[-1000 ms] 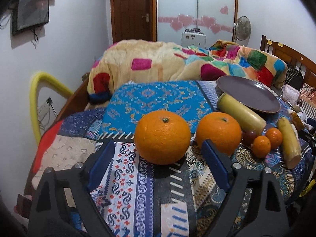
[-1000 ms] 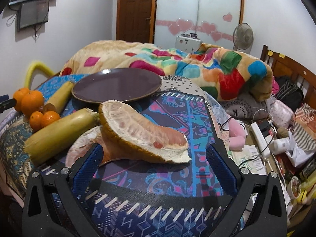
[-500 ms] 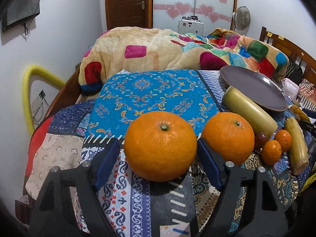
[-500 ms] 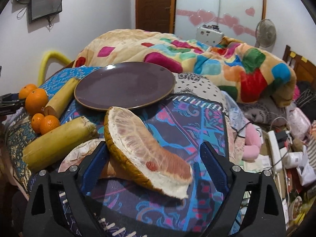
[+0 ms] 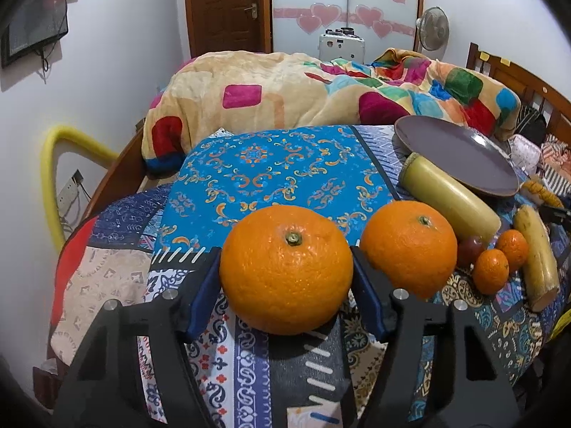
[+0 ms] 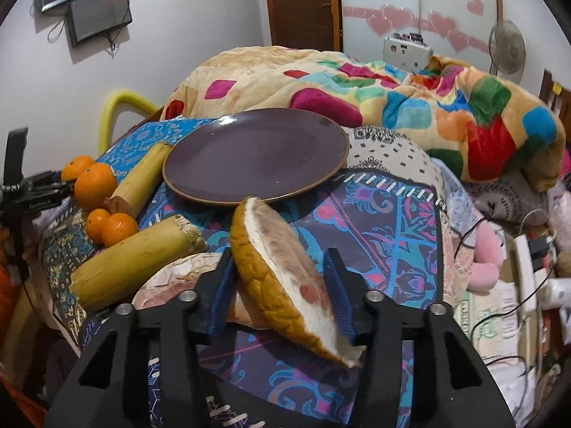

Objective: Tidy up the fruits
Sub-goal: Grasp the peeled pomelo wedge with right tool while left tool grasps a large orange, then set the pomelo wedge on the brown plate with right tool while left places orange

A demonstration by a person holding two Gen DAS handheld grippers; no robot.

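Observation:
My left gripper (image 5: 285, 278) is shut on a large orange (image 5: 285, 271) on the patterned cloth. A second large orange (image 5: 408, 248) sits just right of it. Two small mandarins (image 5: 499, 260) and two yellow sugarcane pieces (image 5: 449, 198) lie further right. My right gripper (image 6: 282, 285) is shut on a pomelo wedge (image 6: 282, 271), tilted and lifted off a second wedge (image 6: 171, 281) below. The empty purple plate (image 6: 257, 153) lies just beyond it and also shows in the left wrist view (image 5: 460, 149).
A sugarcane piece (image 6: 139, 260) lies left of the right gripper, another (image 6: 142, 178) leans on the plate rim. A rumpled colourful blanket (image 6: 392, 96) lies behind the plate. Cables and clutter (image 6: 528, 249) sit off the bed's right edge.
The left jaws closed onto the large orange. The right jaws closed onto the pomelo wedge and tilted it up, with the gripper now nearer the plate.

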